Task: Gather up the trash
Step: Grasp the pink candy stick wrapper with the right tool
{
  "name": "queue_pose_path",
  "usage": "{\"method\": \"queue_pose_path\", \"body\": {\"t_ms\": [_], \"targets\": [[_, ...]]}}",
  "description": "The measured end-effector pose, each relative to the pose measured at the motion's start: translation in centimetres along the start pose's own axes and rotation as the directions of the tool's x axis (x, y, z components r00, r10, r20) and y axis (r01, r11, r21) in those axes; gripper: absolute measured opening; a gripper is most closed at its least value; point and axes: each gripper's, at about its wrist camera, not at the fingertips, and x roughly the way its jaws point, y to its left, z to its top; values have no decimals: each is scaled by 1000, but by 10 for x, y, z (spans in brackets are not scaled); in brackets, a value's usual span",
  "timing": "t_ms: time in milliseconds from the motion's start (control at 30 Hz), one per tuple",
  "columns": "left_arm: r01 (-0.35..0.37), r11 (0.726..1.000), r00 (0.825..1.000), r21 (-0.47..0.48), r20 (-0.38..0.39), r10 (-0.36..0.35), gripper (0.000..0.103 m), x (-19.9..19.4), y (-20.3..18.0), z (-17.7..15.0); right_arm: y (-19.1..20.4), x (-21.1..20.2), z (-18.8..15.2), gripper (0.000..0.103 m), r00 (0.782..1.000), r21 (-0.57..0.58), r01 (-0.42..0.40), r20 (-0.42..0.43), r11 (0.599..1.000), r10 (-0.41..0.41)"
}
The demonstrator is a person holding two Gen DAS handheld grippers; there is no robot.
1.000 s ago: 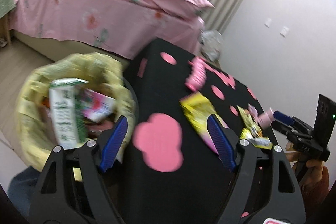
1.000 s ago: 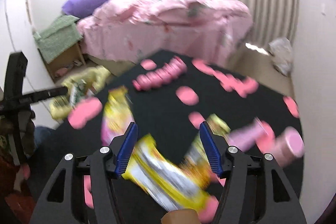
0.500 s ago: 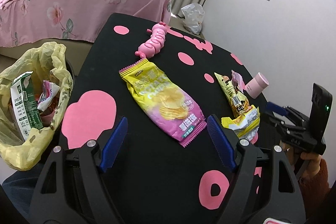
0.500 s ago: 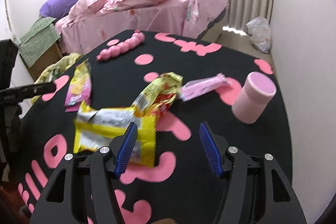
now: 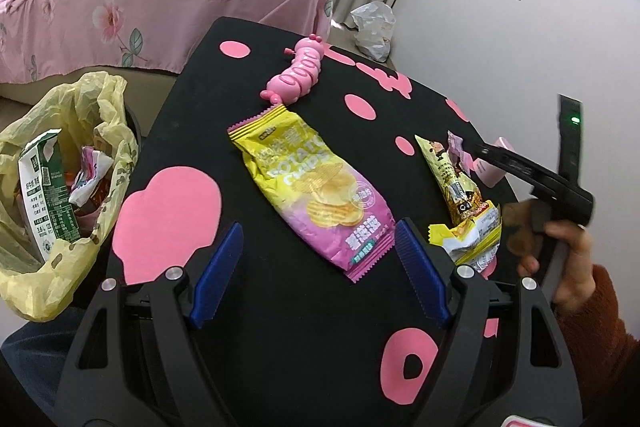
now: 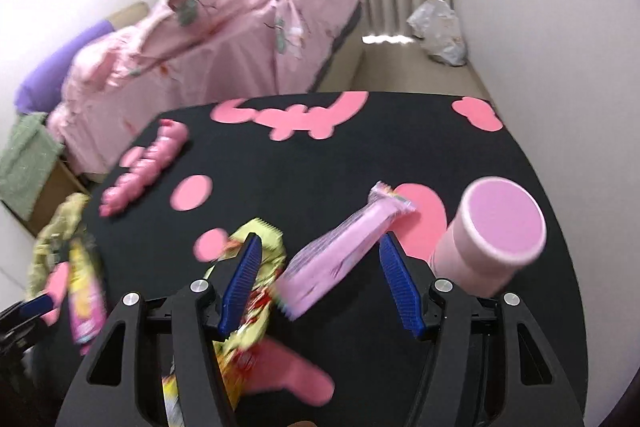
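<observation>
Left wrist view: left gripper (image 5: pixel 318 267) hangs wide open, empty, near end of the potato chips bag (image 5: pixel 310 183) between its fingers; the yellow-lined trash bin (image 5: pixel 60 179) is far left.
Advice: lower squarely, pinch the bag's near edge.
Right wrist view: right gripper (image 6: pixel 320 283) gapes over the pink wrapper (image 6: pixel 340 247), not pinching; pink cup (image 6: pixel 492 235) just right.
Advice: close on the wrapper alone, clear of the cup.

Black tongs (image 5: pixel 318 269), ribbed blue pads (image 5: pixel 218 269)

Left gripper (image 5: pixel 318 265) and right gripper (image 6: pixel 316 279) jaws apart
</observation>
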Motion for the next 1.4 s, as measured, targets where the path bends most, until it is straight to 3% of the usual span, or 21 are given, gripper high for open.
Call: {"method": "queue_pose_path", "body": {"t_ms": [100,267,433,633,767,833,933,1033,1233,1400], "targets": [[-6,1000,1000,-21,2,6,74,-1,6,1,2,15,1,48,999,-12,24,-30,1000,-24],[5,997,1000,-77,-3,-5,74,2,16,6,-2,18,-11,18,994,-15,-81,-75,997,79],[2,993,1000,-117,-11,-3,74,15,19,19,5,-1,-34,12,987,-87,-131,-99,988,122],[-16,996,999,-88,-45,12,74,37,4,35,-1,-34,-67,12,985,-148,-141,-122,979,124],[-15,1000,997,-11,-73,14,74,55,-18,37,-13,-52,-76,12,986,-139,-143,-109,980,129],[-47,998,996,40,-71,50,74,60,-28,36,-16,-59,-75,14,988,-140,-146,-76,979,136],[-81,992,994,102,-71,88,74,64,-37,32,-15,-62,-66,53,993,-162,-121,-21,979,119],[-77,992,994,104,-72,84,74,61,-36,28,-15,-53,-55,53,989,-149,-147,-19,978,146],[-55,994,995,91,-74,62,74,53,-31,23,-12,-24,-23,51,996,-125,-90,9,988,92],[-26,998,996,56,-83,31,76,52,-27,25,-1,12,-5,41,999,-176,-31,-41,984,25]]}}
